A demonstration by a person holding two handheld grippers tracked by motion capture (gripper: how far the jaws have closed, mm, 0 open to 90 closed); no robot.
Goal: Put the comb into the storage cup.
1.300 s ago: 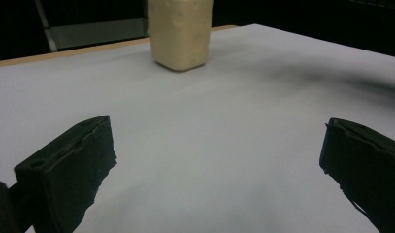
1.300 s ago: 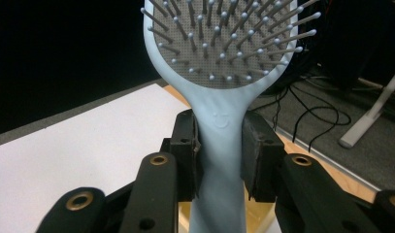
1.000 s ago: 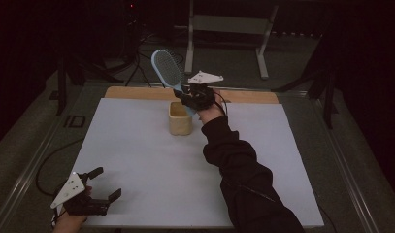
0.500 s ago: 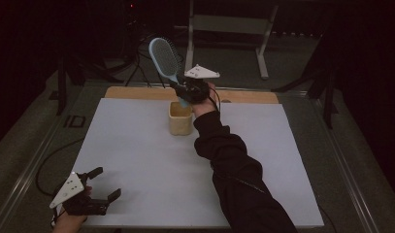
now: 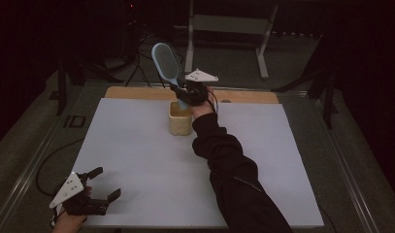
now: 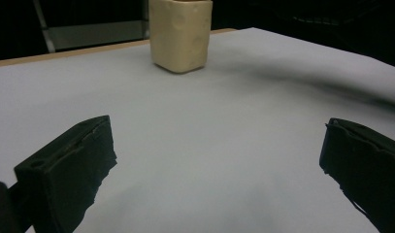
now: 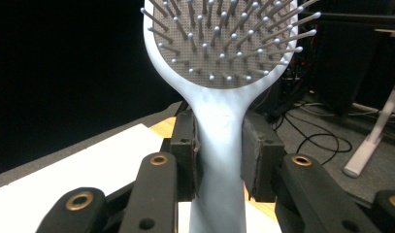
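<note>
At the near left corner of the counter (image 5: pixel 137 145), the left gripper (image 5: pixel 102 183) is resting low over the white sheet with its jaws spread wide and nothing between them; in the left gripper view the two black pads are framing bare sheet, with the cream cup (image 6: pixel 180 34) standing well ahead. Moving right, that cup (image 5: pixel 180 119) is sitting upright near the far middle of the sheet, just in front of the wooden strip along the back edge. Directly above and slightly behind it, the right gripper (image 5: pixel 188 92) is holding the pale blue hairbrush (image 5: pixel 166 63) by its handle, head up and leaning away to the left. In the right gripper view the jaws are closing firmly on the narrow neck of the hairbrush (image 7: pixel 219 141), bristles facing the camera.

Judging from this, the handle end appears to be hanging over the cup's mouth (whether it is going in or coming out cannot be told). The main risk is the tilt: a slanted handle could be catching the rim and tipping the light cup over. The grip is sitting high on a smooth, tapering neck, so the brush could also be swivelling or slipping between the pads.
</note>
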